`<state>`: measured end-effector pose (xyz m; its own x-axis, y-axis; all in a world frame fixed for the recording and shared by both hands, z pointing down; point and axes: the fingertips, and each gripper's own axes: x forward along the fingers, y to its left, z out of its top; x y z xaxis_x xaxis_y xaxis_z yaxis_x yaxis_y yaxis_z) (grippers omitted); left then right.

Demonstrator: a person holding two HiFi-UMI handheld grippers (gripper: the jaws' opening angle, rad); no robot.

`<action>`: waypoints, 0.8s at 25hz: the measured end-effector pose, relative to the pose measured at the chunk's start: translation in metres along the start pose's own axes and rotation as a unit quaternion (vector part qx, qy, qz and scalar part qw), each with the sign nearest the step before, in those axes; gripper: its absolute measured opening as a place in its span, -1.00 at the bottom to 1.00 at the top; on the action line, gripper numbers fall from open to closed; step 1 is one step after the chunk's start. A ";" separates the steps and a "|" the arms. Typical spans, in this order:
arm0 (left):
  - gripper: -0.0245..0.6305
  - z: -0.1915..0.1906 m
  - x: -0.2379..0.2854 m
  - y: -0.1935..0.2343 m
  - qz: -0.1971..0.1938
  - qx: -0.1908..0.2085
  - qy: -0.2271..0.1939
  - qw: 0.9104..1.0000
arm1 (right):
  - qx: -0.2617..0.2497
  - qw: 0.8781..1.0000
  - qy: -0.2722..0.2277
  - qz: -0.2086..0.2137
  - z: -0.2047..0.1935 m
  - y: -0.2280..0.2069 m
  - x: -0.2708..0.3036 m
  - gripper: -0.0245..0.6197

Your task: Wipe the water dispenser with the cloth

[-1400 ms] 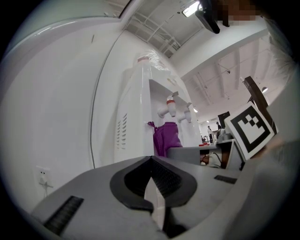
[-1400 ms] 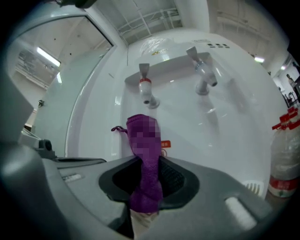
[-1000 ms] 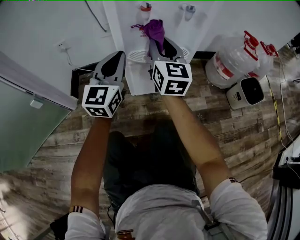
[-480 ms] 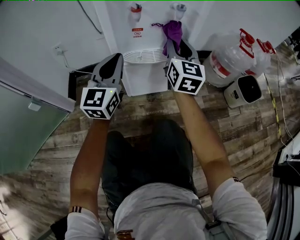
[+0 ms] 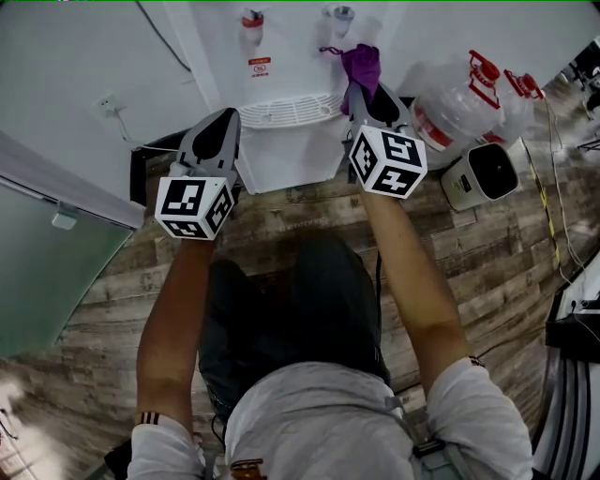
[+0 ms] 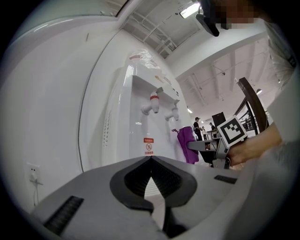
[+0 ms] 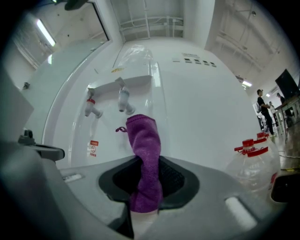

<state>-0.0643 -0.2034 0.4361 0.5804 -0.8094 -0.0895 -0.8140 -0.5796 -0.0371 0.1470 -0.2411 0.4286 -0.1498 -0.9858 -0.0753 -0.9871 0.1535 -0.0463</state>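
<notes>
The white water dispenser (image 5: 281, 84) stands against the wall, with a red tap (image 5: 251, 19), a grey tap (image 5: 339, 13) and a slotted drip tray (image 5: 291, 111). A purple cloth (image 5: 363, 66) sticks up from my right gripper (image 5: 368, 86), which is shut on it and held against the dispenser's front right, beside the grey tap (image 7: 123, 99). The cloth (image 7: 145, 159) stands upright between the jaws. My left gripper (image 5: 221, 129) hovers at the dispenser's left front corner, shut on nothing, pointing at the dispenser (image 6: 145, 122).
A large clear water bottle with red caps (image 5: 461, 94) lies on the wood floor right of the dispenser, next to a small white appliance (image 5: 483, 173). A wall socket with a cable (image 5: 110, 105) is at the left. A frosted glass panel (image 5: 47, 253) stands far left.
My right gripper has carried the cloth to the right across the dispenser's front, from over the drip tray to the right side by the grey tap. The left gripper has barely moved.
</notes>
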 end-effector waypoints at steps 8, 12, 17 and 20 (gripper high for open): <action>-0.93 -0.007 -0.003 -0.002 -0.001 -0.001 0.006 1.000 | 0.019 1.000 0.000 -0.014 -0.009 -0.030 -0.011 -0.61; -0.93 -0.011 -0.002 -0.007 -0.006 -0.002 0.009 1.000 | 0.013 1.000 0.011 -0.020 -0.014 -0.044 -0.014 -0.61; -0.93 -0.018 -0.001 -0.015 -0.010 0.000 0.010 1.000 | 0.011 1.000 -0.005 0.002 -0.013 -0.031 -0.029 -0.61; -0.93 -0.029 -0.005 -0.017 -0.010 0.002 0.012 1.000 | 0.009 0.999 -0.023 0.033 -0.016 -0.003 -0.042 -0.61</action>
<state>-0.0524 -0.1920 0.4659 0.5973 -0.7993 -0.0657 -0.8020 -0.5957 -0.0434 0.1558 -0.2010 0.4476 -0.2118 -0.9694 -0.1241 -0.9737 0.2202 -0.0580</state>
